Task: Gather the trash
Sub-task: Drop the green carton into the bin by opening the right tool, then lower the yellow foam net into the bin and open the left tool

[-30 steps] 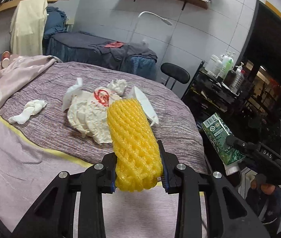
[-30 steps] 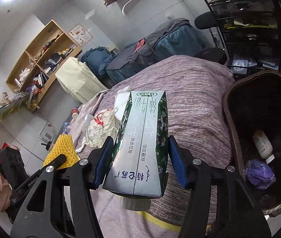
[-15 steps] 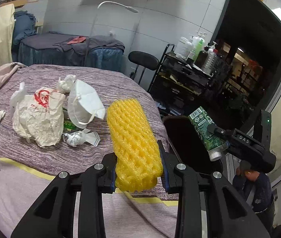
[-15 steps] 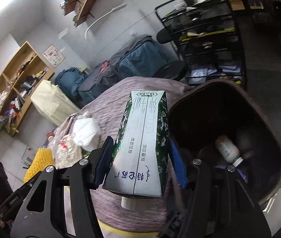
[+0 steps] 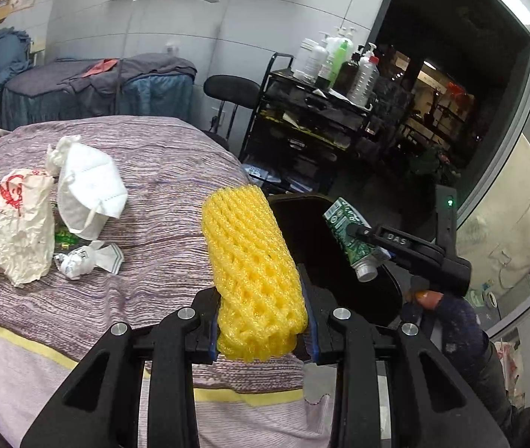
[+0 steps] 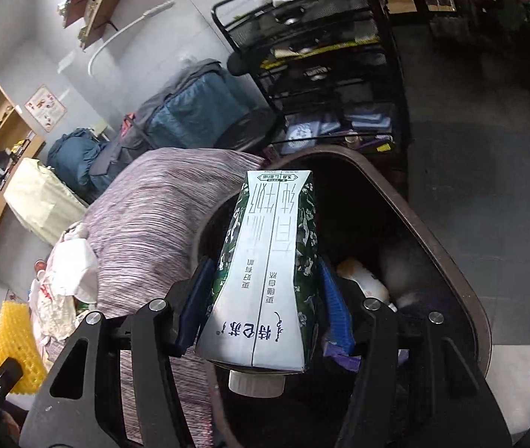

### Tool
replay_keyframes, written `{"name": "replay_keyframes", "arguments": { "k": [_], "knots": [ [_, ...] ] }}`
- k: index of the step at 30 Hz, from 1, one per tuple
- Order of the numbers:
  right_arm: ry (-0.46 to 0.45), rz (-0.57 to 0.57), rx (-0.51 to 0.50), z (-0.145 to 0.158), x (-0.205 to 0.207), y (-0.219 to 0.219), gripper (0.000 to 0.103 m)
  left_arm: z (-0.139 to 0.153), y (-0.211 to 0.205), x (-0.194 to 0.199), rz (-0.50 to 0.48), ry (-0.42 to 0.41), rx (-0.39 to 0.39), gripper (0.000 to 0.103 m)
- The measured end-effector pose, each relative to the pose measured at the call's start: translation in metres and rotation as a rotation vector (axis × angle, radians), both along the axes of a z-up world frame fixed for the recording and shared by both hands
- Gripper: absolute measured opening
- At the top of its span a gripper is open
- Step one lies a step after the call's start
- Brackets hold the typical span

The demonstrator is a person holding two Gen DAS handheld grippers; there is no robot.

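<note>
Centrally, a green-and-white milk carton (image 6: 268, 272) was held cap-down between the blue pads of the right gripper (image 6: 263, 311), the jaws closed against its sides, directly above the open mouth of a dark brown trash bin (image 6: 448, 246). Inside the bin, a pale bottle (image 6: 363, 280) and a scrap of purple material (image 6: 339, 356) could be made out. In the left wrist view the same carton (image 5: 350, 237) was seen tilted over the bin (image 5: 321, 257), gripped by the right gripper (image 5: 354, 231).

A yellow foam fruit net (image 5: 253, 272) was clamped between the pads of the left gripper (image 5: 261, 336), its jaws pressed into the foam's lower end, and it was held over the edge of a bed covered in a striped purple blanket (image 5: 167, 201), just beside the bin.

On the blanket, well apart from the net, a crumpled white plastic bag with red print (image 5: 11, 224), a white face mask (image 5: 91, 188) and a crumpled wrapper (image 5: 85, 257) were left lying together. Behind the bin, a black wire cart (image 5: 313, 127) loaded with pump bottles (image 5: 339, 63) was seen, with a black stool (image 5: 231, 91) beside it.
</note>
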State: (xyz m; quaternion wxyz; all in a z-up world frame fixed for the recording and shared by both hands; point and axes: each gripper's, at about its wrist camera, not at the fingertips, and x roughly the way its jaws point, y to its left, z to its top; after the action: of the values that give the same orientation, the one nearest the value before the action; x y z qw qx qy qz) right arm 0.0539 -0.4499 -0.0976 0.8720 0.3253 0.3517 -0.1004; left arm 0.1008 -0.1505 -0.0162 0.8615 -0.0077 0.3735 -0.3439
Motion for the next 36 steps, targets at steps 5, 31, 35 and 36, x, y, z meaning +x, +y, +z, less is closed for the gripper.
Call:
{"name": "replay_keyframes", "arguments": {
  "k": [5,31,35,36],
  "knots": [
    [0.035,-0.001,0.001,-0.013,0.006,-0.003,0.058,-0.002,-0.011,0.000,-0.016,0.009,0.006,0.032],
    [-0.066,-0.183,-0.058,0.018,-0.067,-0.012,0.080,-0.020,-0.100,0.016,-0.149,0.072,0.070,0.032],
    [-0.066,-0.213,-0.066,0.020,-0.081,-0.019,0.081,-0.026,-0.118,0.021,-0.162,0.072,0.099,0.032],
    [-0.066,-0.219,-0.065,0.020,-0.083,-0.020,0.081,-0.028,-0.122,0.022,-0.165,0.075,0.104,0.032]
  ]
}}
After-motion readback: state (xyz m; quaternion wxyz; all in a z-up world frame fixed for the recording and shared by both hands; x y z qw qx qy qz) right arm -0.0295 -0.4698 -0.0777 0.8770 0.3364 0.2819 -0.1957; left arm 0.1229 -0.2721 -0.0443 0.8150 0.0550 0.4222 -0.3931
